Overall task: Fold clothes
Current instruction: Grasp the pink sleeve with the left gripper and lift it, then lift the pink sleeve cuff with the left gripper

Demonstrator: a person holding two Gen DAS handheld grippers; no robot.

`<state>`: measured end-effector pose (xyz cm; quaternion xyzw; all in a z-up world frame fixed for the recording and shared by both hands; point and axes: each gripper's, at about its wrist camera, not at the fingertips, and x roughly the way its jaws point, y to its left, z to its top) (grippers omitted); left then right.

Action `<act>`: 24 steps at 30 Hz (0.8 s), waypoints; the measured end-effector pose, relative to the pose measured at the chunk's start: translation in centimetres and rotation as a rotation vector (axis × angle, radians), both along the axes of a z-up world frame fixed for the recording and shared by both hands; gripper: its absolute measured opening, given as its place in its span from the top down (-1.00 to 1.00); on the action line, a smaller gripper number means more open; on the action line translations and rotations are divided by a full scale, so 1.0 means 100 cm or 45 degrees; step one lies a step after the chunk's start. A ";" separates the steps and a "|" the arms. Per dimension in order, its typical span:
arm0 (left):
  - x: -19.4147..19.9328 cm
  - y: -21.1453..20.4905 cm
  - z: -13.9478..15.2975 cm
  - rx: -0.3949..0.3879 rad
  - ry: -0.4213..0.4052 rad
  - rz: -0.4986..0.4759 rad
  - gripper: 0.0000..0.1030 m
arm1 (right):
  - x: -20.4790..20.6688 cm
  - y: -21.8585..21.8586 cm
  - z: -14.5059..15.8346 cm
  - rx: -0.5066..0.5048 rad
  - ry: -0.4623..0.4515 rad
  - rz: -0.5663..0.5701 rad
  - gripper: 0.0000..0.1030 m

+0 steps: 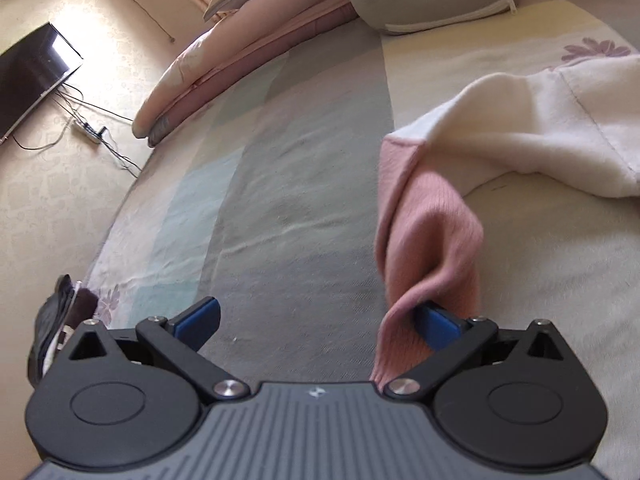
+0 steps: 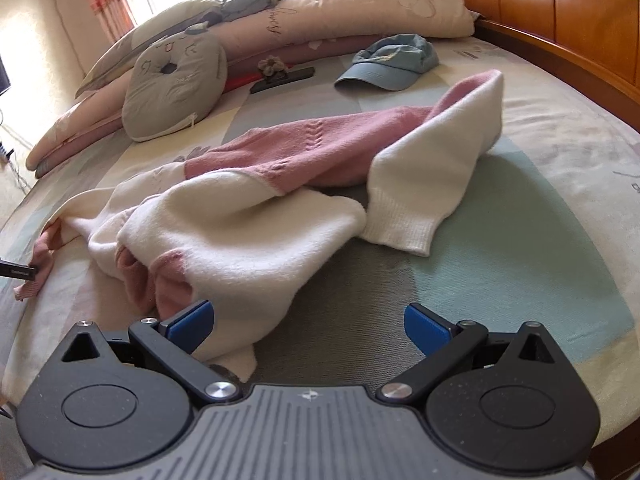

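- Between left gripper fingers: nothing clamped, jaws spread wide, pink cuff draped over one blue pad only.
- Beside sweater: right gripper gaping too, one pad touching the white hem, no hold.
- On bedspread, short of blue cap: sweater bunched, sleeves crossed, no fold made.
- Left to do, likely: flattening, all folds.

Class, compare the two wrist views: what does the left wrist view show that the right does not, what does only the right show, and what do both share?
Only the left: a dark screen and a power strip on the floor.
Only the right: a blue cap, a wooden headboard, the sweater's white cuff.
Both: the pink-and-white sweater, the patchwork bedspread, a grey cushion, open jaws.
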<state>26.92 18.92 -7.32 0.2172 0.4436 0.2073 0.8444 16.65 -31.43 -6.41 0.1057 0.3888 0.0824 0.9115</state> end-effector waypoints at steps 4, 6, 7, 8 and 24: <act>-0.002 0.014 0.005 0.140 0.010 0.032 -0.99 | 0.000 -0.002 0.001 0.001 0.000 -0.011 -1.00; -0.002 0.031 0.010 0.170 0.005 0.093 -0.96 | -0.001 -0.004 0.002 0.003 -0.001 -0.020 -1.00; -0.004 0.038 0.016 0.129 -0.013 0.106 -0.96 | -0.001 -0.004 0.002 0.003 -0.002 -0.023 -1.00; -0.007 0.043 0.023 0.073 -0.040 0.104 -0.96 | -0.002 -0.005 0.002 0.004 -0.003 -0.027 -1.00; 0.000 0.012 -0.007 -0.505 -0.078 -0.082 -0.81 | -0.001 0.016 0.001 -0.030 0.015 0.041 -1.00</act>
